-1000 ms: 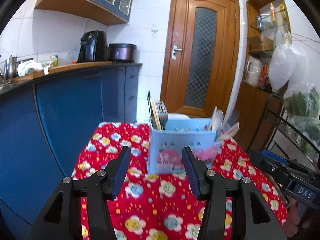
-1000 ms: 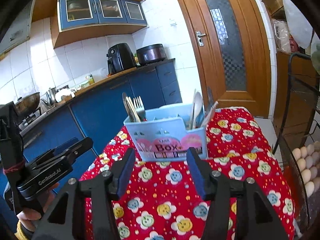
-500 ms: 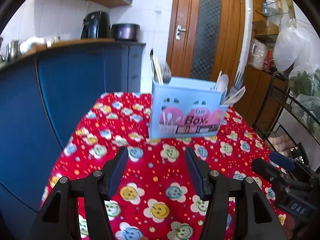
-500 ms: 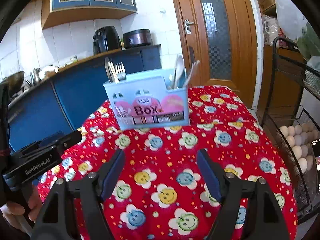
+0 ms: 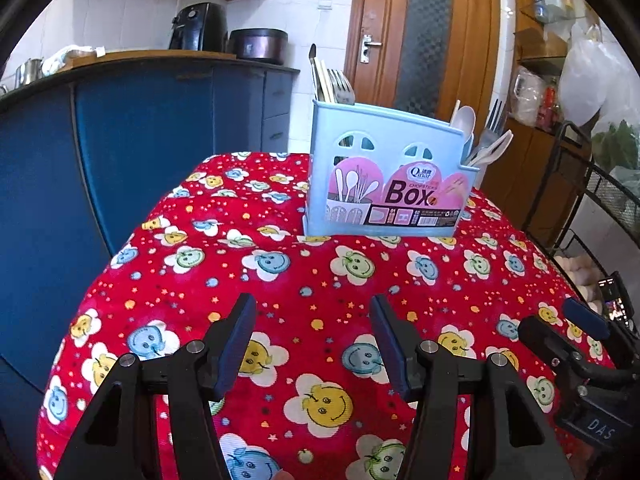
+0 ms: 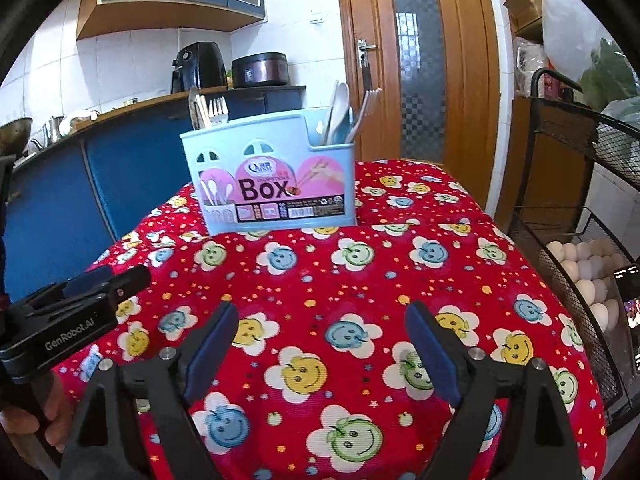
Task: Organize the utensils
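Both tongs have sunk toward the red flowered tablecloth [image 5: 280, 280].

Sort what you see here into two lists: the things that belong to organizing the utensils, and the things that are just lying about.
Belongs to the job:
- blue utensil box
- forks in its left compartment
- white spoons in its right compartment
- left gripper, open
- right gripper, jaws opening, nothing between them

Just lying about:
- air fryer
- dark cooker
- eggs in the wire rack
- flowered tablecloth
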Demonstrator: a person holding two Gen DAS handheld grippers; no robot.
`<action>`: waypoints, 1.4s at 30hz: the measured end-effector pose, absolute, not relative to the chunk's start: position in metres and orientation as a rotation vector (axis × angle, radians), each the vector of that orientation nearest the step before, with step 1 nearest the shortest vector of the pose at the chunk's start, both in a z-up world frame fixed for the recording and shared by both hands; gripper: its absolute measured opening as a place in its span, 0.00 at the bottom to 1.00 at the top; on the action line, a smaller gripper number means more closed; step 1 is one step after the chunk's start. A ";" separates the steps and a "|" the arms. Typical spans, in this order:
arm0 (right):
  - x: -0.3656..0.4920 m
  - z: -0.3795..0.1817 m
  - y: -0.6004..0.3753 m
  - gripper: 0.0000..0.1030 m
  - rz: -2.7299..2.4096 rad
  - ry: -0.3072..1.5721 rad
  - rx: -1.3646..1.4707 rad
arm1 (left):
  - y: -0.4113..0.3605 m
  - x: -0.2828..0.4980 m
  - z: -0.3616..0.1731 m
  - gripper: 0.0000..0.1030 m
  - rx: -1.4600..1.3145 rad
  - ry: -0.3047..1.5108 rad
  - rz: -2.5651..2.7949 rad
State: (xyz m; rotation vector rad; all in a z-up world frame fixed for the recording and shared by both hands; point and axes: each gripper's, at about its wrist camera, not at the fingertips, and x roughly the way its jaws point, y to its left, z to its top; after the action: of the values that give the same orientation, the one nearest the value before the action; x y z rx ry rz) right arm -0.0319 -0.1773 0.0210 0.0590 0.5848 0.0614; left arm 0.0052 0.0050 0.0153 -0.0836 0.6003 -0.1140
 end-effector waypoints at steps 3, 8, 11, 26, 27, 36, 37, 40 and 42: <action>-0.033 0.016 -0.178 0.86 0.039 0.579 0.052 | 0.005 0.006 0.011 0.58 -0.092 0.601 -0.113; -0.030 0.011 -0.178 0.87 0.028 0.585 0.051 | 0.001 0.005 0.009 0.58 -0.070 0.586 -0.106; -0.030 0.011 -0.178 0.87 0.028 0.589 0.053 | -0.003 0.004 0.008 0.58 -0.049 0.584 -0.109; -0.030 0.009 -0.178 0.87 0.028 0.596 0.056 | -0.003 0.005 0.006 0.58 -0.050 0.591 -0.092; -0.030 0.009 -0.178 0.87 0.030 0.596 0.056 | -0.003 0.005 0.006 0.58 -0.052 0.590 -0.093; -0.030 0.009 -0.178 0.87 0.029 0.596 0.058 | -0.003 0.004 0.007 0.58 -0.052 0.585 -0.092; -0.030 0.009 -0.178 0.87 0.028 0.596 0.056 | -0.003 0.005 0.007 0.58 -0.052 0.585 -0.092; -0.030 0.009 -0.178 0.87 0.028 0.596 0.056 | -0.003 0.004 0.007 0.58 -0.052 0.585 -0.093; -0.030 0.009 -0.178 0.87 0.028 0.595 0.056 | -0.003 0.004 0.008 0.58 -0.052 0.584 -0.093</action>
State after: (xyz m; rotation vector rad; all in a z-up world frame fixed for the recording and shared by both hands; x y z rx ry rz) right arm -0.0299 -0.1777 0.0086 0.0564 0.5953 0.0283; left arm 0.0038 -0.0026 0.0076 -0.0518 0.5836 -0.0933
